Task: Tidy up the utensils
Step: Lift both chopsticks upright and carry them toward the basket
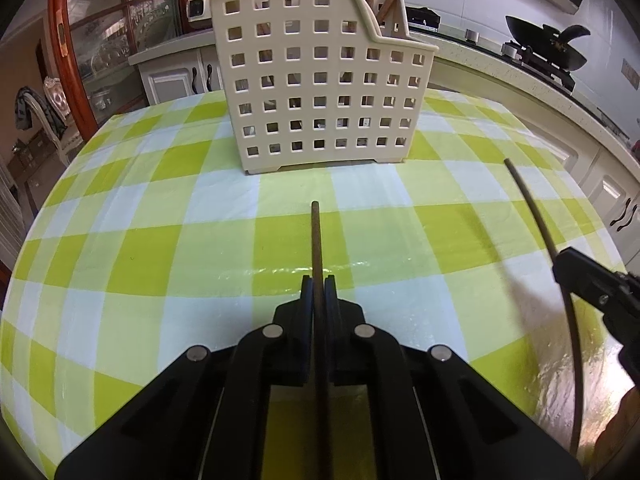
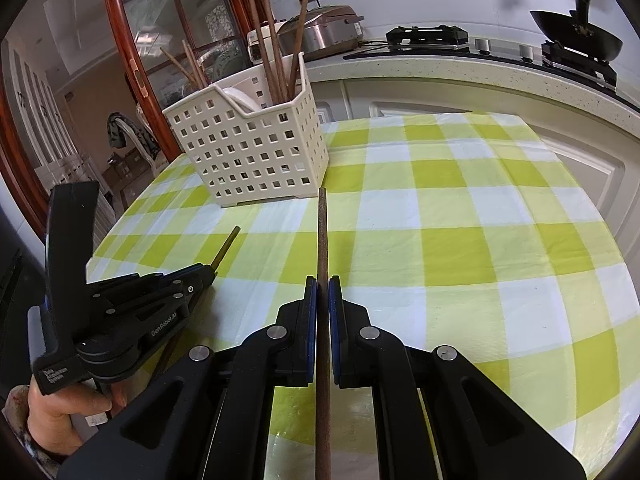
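Observation:
In the left wrist view, my left gripper [image 1: 319, 280] is shut on a thin dark chopstick [image 1: 316, 236] that points ahead at a cream perforated utensil basket [image 1: 320, 92]. At the right edge, my right gripper [image 1: 561, 266] grips a second chopstick [image 1: 534, 208]. In the right wrist view, my right gripper [image 2: 322, 280] is shut on that brown chopstick [image 2: 322, 232], whose tip nearly reaches the basket [image 2: 248, 152]. Several chopsticks [image 2: 276, 60] stand upright inside it. My left gripper [image 2: 208, 270] shows at the left with its chopstick [image 2: 228, 242] sticking out.
The basket stands on a table with a green-and-white checked cloth [image 2: 440, 208]. A kitchen counter [image 2: 460, 70] with a stove and a black wok [image 2: 576, 42] runs behind. A hand [image 2: 60, 408] holds the left gripper. A red-framed glass door [image 1: 100, 40] is at the far left.

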The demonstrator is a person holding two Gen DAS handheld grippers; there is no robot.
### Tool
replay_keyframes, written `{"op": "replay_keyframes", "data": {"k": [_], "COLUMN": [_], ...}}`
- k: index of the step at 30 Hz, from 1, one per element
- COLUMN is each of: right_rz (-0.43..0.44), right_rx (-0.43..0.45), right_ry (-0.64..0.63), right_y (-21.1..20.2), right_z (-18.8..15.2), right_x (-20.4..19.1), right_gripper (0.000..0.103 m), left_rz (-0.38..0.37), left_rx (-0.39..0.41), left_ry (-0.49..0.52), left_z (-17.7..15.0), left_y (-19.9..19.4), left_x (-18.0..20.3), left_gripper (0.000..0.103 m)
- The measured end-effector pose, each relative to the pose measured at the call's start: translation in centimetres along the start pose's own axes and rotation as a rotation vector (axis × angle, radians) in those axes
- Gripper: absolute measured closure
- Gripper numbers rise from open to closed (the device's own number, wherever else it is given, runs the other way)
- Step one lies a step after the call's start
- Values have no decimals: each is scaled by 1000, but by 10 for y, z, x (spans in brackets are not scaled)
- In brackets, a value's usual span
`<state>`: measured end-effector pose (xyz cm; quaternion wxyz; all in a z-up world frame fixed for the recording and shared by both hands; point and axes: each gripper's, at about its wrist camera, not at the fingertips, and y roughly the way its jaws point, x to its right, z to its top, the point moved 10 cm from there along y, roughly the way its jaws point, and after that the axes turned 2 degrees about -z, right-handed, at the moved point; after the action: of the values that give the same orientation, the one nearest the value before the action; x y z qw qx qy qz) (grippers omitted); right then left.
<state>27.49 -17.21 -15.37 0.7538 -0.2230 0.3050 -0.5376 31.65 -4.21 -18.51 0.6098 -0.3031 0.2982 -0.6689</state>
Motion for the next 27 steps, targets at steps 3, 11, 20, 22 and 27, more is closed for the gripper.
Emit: {"op": "replay_keyframes", "data": {"k": [3,11,20,22,27], "right_rz": [-4,3,7,8,12], "right_rx": [6,56,126,142,176], "right_ry": [-3,-28,-74,-84,-113], "right_y": [0,-12,-34,-39,-51], "right_z": [2,18,34,37,41], "right_x": [-3,-21,-47,-53,-67], "right_gripper": [97,97,97,97,97], "left_rz": [-1,-28,-47,-48,-54], "left_rx": [35,132,256,278,335], "left_ry": [2,-10,-2,-4,-4], "left_z": [4,19,26,26,25], "left_y": [-12,-58,-112,-121,-143], "left_x": [-2,-9,-14,-16,-20], "left_gripper": [97,97,97,97,97]}}
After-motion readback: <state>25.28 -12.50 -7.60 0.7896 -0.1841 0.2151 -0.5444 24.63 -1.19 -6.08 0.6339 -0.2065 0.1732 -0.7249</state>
